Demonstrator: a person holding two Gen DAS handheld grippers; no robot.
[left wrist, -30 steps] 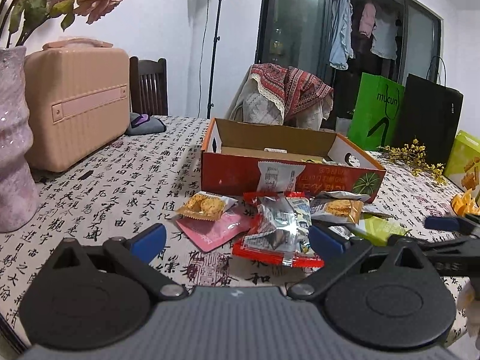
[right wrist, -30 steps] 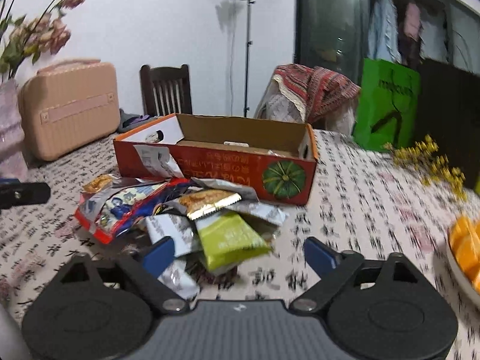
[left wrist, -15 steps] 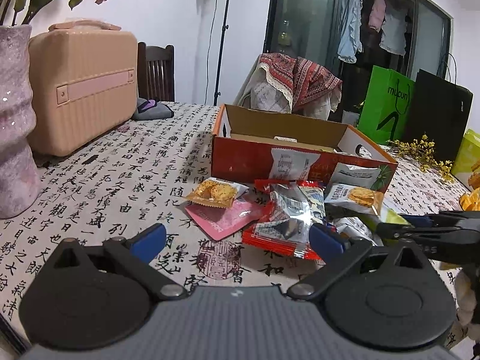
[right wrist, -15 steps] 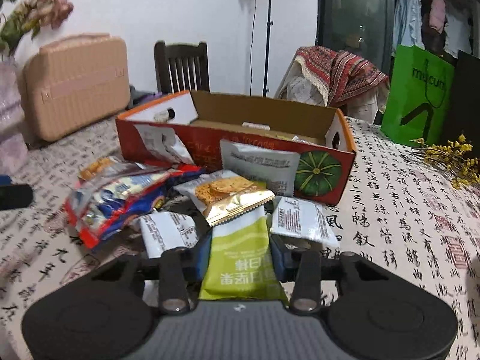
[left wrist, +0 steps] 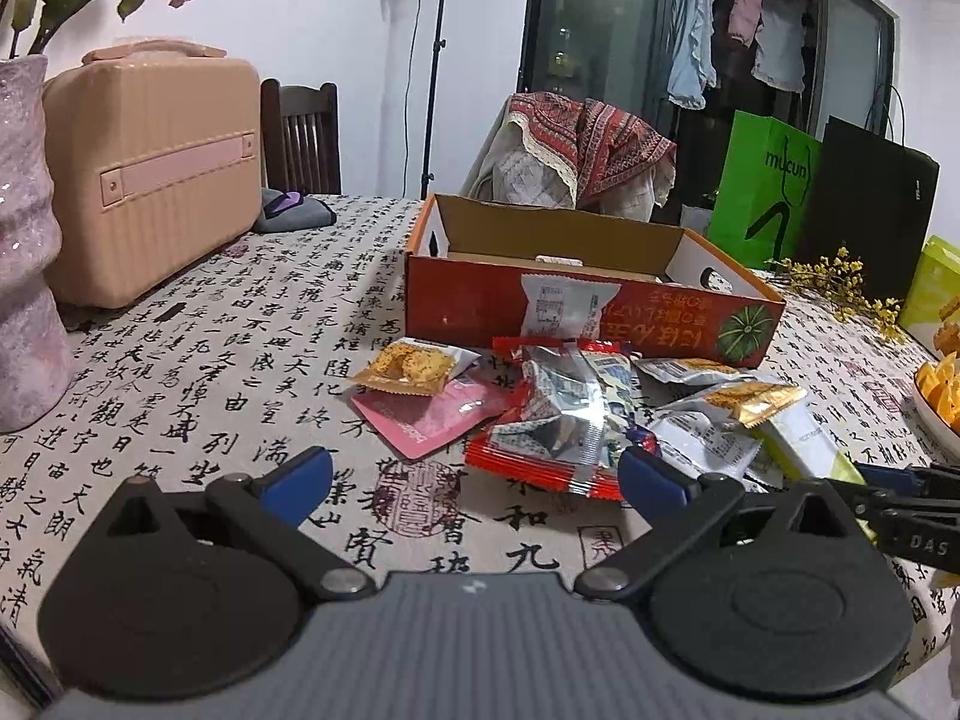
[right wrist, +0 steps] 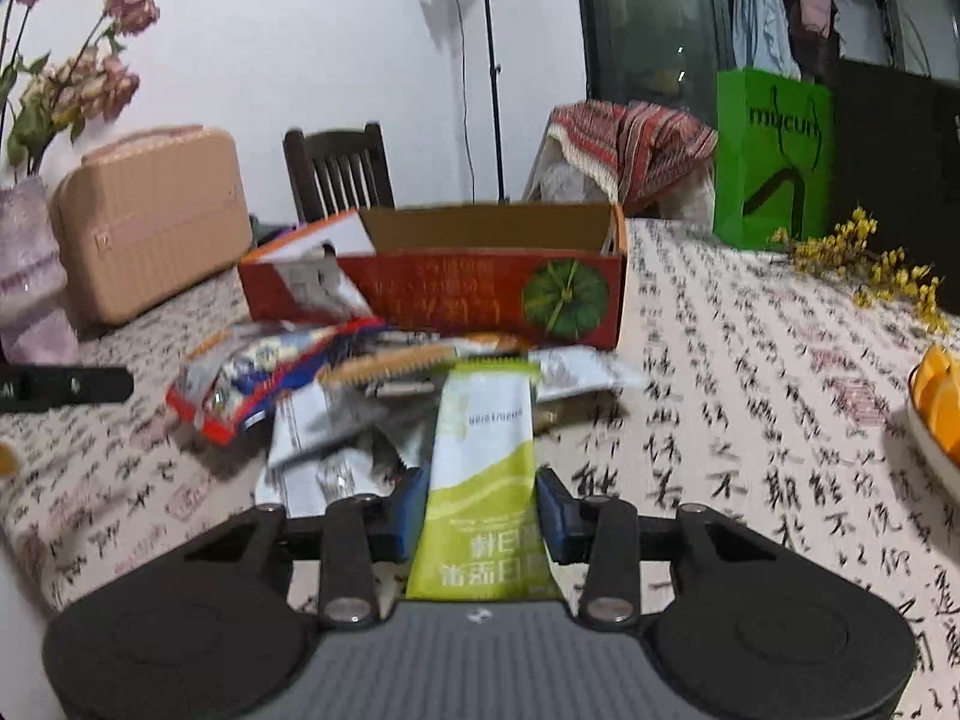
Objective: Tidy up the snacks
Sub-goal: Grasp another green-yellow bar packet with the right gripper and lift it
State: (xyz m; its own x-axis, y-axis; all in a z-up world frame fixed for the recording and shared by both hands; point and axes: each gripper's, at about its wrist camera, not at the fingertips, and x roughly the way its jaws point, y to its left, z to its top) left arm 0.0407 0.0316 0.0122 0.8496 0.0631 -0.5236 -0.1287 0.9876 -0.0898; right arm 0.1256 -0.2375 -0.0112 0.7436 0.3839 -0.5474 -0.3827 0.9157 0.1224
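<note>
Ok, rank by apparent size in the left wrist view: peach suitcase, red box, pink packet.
1. red box and peach suitcase: look alike in area, so unranked.
2. pink packet: clearly smallest, despite lying nearest.

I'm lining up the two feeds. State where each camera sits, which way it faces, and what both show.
Left wrist: on the left hand-held gripper, low over the table, facing the orange box and snack pile; its open fingers show, plus the right hand-held gripper at right.
Right wrist: on the right hand-held gripper, facing the same box; its fingers clamp a green packet.
Shared: box, green packet, pink case, green bag.
</note>
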